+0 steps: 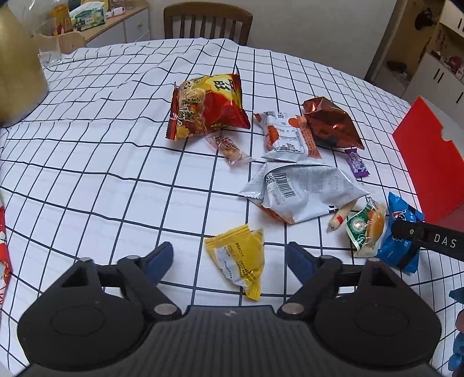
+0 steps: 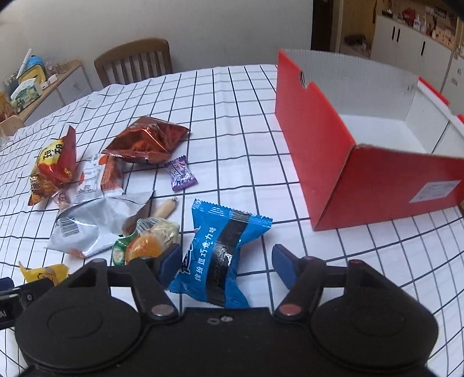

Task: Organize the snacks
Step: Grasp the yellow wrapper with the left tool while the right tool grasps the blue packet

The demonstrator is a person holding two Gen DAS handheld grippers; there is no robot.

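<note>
My left gripper point(image 1: 230, 256) is open, its jaws on either side of a yellow snack packet point(image 1: 239, 261) on the checked tablecloth. My right gripper point(image 2: 226, 264) is open around a blue snack packet point(image 2: 221, 255), which lies between the jaws; the left pad looks close to it. The same blue packet point(image 1: 401, 246) shows in the left wrist view with the right gripper's finger over it. An open red box point(image 2: 342, 162) with a white inside stands to the right.
Loose snacks lie in a cluster: a red-yellow bag point(image 1: 206, 107), a brown foil bag point(image 1: 333, 123), a white-orange packet point(image 1: 287, 137), a silver bag point(image 1: 301, 192), a purple candy point(image 2: 179, 172), a green-orange pastry point(image 2: 145, 245). A wooden chair point(image 1: 207, 24) stands behind the table.
</note>
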